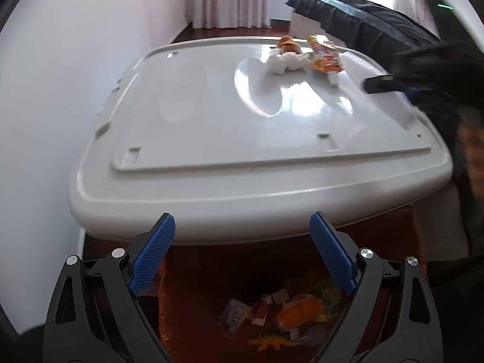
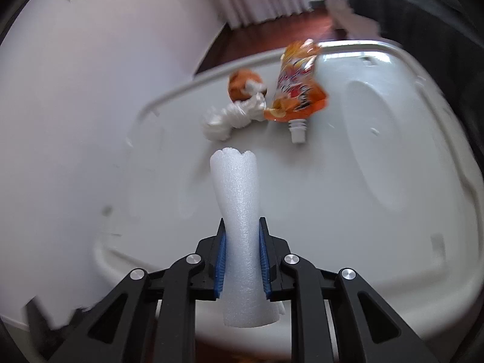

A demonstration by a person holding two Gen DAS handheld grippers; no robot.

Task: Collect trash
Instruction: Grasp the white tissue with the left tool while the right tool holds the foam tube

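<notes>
So the white foam tube is pinched in the right gripper, blue pads squeezing it in at the waist. Its long axis runs straight out along the fingers, ragged end pointing away toward the other trash. It's over the grey plastic lid, near the front edge. Further back sit a twisted white wrapper, an orange ball-ish thing and an orange drink pouch, spout facing this way, all bunched near the far rim. Lots of bare lid between. The left gripper hangs wide open, nothing in it, past the lid's near edge over a bin with wrappers inside.
</notes>
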